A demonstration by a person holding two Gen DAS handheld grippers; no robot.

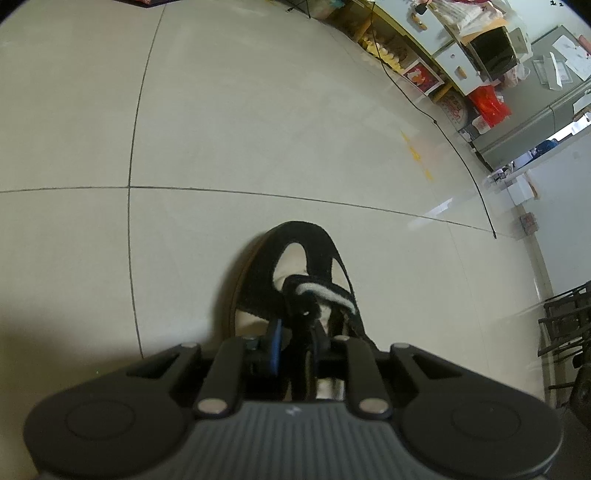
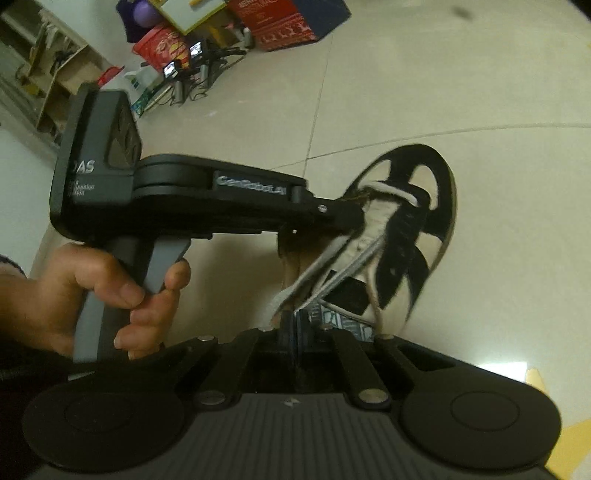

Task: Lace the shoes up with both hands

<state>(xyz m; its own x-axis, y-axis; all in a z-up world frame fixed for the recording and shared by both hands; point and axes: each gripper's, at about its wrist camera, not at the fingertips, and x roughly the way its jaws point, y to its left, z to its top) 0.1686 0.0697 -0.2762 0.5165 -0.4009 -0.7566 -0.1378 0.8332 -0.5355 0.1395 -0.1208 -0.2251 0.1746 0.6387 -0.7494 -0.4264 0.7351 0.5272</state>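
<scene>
in the left wrist view, a floor (image 1: 258, 129) of pale glossy tiles with dark grout lines was seen, edged at the upper right by cluttered shelving (image 1: 424, 62) and a thin black cable (image 1: 454, 147). one shoe (image 1: 295, 280), black and cream, was set on the tiles, its long axis running away from the camera and its toe pointed to the far side. the left gripper (image 1: 295, 332) was held low over the shoe's tongue with its jaws nearly together; whether anything was pinched could not be told.

in the right wrist view, the same tiled floor (image 2: 443, 74) was seen, with red boxes (image 2: 284, 22) and shelves at the far left. the shoe (image 2: 417, 221) was laid slanting, toe toward the upper right. two loose white lace (image 2: 325, 266) strands were drawn down to the right gripper (image 2: 295, 325), which was closed tight on them. the left gripper (image 2: 354, 218) was reached in from the left, held by one hand (image 2: 92, 295), its tip at the laced eyelets.
</scene>
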